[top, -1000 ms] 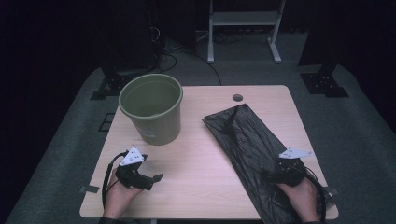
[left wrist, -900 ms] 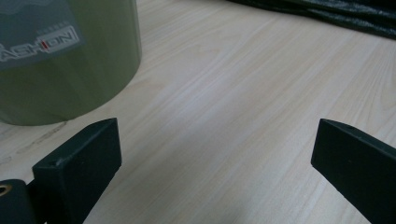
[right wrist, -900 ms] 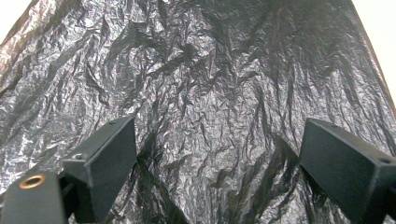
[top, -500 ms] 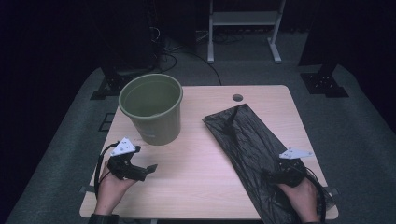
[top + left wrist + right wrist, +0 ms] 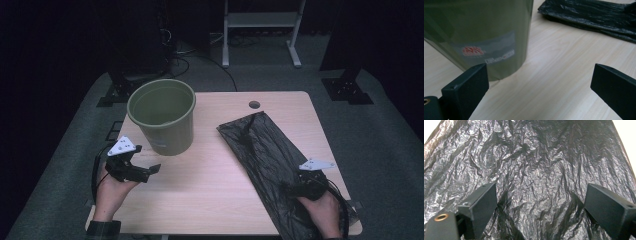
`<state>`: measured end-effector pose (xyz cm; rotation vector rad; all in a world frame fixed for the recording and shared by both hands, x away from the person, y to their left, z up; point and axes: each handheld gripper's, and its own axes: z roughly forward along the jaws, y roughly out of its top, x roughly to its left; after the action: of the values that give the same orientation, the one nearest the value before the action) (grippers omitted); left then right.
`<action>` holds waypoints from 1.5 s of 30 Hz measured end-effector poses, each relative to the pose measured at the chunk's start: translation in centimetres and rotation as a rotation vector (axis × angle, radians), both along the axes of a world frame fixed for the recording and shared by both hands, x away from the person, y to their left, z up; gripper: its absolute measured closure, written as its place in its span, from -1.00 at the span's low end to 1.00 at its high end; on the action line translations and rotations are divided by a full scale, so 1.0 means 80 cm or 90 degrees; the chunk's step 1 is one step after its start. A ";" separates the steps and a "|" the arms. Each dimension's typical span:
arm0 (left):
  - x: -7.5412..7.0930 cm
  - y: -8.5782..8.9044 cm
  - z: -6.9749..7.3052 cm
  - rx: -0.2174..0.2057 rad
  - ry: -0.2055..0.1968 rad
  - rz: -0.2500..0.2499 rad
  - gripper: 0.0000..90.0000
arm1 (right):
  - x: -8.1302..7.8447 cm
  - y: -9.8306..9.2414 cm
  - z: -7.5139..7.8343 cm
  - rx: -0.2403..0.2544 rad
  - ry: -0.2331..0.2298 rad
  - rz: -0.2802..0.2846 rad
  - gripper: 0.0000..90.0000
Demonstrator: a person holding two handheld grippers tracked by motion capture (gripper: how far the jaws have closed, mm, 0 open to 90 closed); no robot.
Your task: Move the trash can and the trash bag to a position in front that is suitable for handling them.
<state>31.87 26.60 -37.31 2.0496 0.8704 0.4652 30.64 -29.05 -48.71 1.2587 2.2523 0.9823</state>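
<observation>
1. The step in hand looks like picking up the black bag (image 5: 270, 160); the right tongs (image 5: 295, 189) should likely close on a single raised wrinkle of film near its lower end, not press flat on the counter (image 5: 215, 185).
2. A thin, slippery sheet probably slides, so a slow pinch and lift seems wise.
3. The right tongs stand apart, directly over the black bag, with nothing clamped.
4. The left tongs (image 5: 150, 170) also stand apart and empty, well left of the black bag, just beside the green bucket (image 5: 162, 117).
5. The green bucket stands upright to the left of the black bag.
</observation>
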 end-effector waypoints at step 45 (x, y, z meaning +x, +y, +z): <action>0.095 0.039 0.102 0.027 -0.042 0.063 -0.99 | 0.000 0.000 0.000 0.000 0.000 0.000 -0.77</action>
<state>39.45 29.72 -29.17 2.0245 0.9327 0.6069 30.63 -29.05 -48.71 1.2590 2.2529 0.9830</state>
